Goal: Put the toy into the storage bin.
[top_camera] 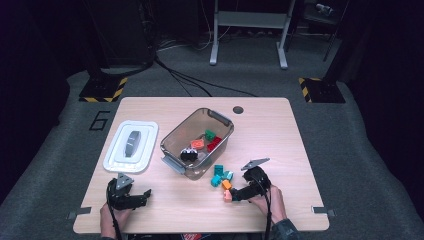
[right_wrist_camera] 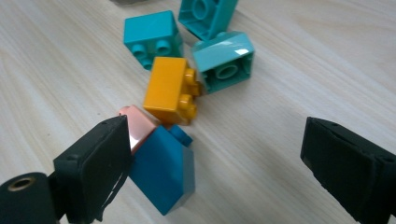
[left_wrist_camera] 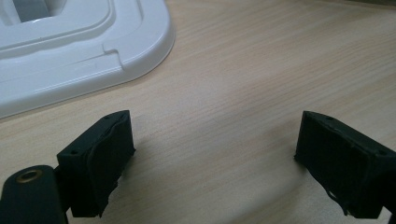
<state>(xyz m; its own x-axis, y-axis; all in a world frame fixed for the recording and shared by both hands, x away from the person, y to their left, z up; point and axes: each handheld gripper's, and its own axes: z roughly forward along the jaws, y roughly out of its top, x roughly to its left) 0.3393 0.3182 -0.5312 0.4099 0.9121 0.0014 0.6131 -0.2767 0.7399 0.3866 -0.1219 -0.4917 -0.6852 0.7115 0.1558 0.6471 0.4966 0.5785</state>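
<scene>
Your right gripper was low over the table with its jaws wide apart, and a dark blue block lay between them, right by one jaw but not squeezed. Just past it lay a pink block, an orange block and three teal blocks. Your left gripper was wide open too, holding nothing, with a white lid just beyond it.

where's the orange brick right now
In the high view the orange brick lies on the table, right of centre, among teal bricks, just ahead of the right hand-held gripper.
</scene>
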